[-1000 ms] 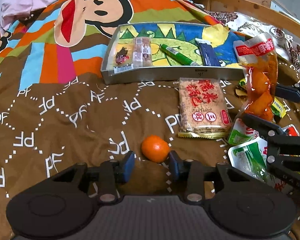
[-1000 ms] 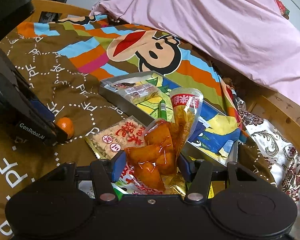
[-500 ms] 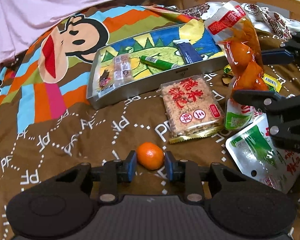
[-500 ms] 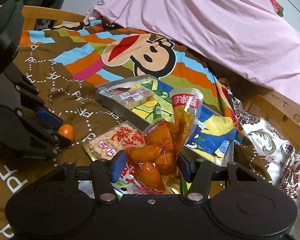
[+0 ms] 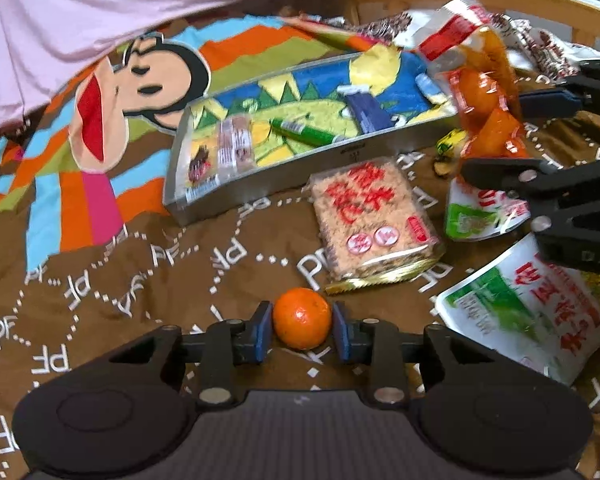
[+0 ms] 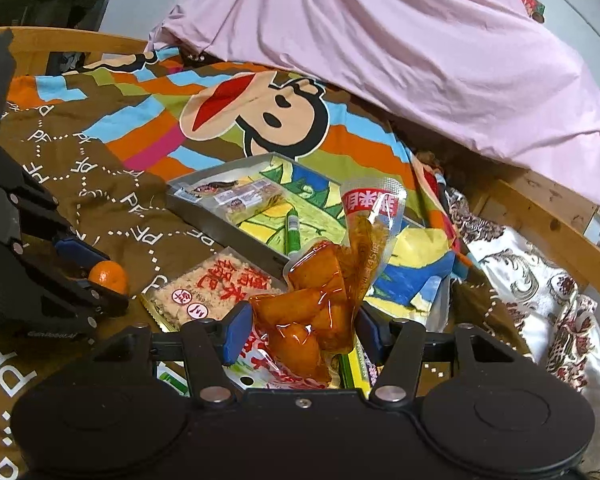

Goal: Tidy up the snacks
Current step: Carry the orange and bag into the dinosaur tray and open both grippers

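Since a second ago the left gripper (image 5: 302, 330) has closed in on the mandarin (image 5: 302, 318), which then lay free ahead of its open pads; now both blue pads press its sides, clamped, just over the brown blanket (image 5: 140, 272) on the bed. Straight ahead of that gripper lies the rice-cake pack (image 5: 374, 224), and beyond it the tin tray (image 5: 228, 204), holding a wrapped bar (image 5: 236, 146), a green tube (image 5: 308, 134) and a blue packet (image 5: 364, 106). To its right lies a green-and-white pouch (image 5: 524, 304), with another (image 5: 476, 220) farther on.

Meanwhile the right gripper (image 6: 302, 334) has stayed put, its jaws about half apart and clamped on the orange bag (image 6: 320, 304), which stands upright between the pads, red label on top. Past the bag sits the tray (image 6: 220, 232); to this gripper's left are the rice-cake pack (image 6: 208, 288) and the mandarin (image 6: 108, 276) in the other gripper (image 6: 88, 268).
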Demonstrator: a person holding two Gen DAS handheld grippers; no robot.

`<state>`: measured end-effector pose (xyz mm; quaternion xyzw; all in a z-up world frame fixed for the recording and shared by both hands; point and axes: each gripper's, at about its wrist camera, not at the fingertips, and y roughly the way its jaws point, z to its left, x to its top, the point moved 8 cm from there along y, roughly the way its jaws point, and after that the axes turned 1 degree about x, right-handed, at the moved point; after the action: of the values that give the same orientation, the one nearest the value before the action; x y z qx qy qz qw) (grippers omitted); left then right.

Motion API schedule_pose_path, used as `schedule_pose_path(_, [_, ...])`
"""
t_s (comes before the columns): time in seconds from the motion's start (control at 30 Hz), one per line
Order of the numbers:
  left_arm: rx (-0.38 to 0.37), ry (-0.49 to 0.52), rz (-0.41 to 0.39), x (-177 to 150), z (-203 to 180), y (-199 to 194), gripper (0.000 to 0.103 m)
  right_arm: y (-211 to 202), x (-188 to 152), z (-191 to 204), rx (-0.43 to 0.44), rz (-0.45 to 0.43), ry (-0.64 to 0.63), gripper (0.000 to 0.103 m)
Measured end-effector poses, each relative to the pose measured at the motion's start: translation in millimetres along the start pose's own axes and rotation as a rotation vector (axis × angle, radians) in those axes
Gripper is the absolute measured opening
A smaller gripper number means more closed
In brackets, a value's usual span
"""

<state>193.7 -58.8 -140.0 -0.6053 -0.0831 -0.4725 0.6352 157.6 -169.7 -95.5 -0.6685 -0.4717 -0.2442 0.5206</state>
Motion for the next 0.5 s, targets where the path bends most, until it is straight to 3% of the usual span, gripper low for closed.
schedule_pose_path(0.37, [0.05, -0.123, -0.22, 35.7, 18.5, -38.3, 0.035, -14.1, 12.8, -8.8, -0.048, -0.108, 0.006, 0.058])
schedule_pose_path(0.5, [0.075, -0.178, -0.266, 52.0, 30.1, -40.6, 0.035, -13.0, 13.7, -6.7, -0.043, -0.12, 0.002, 0.058])
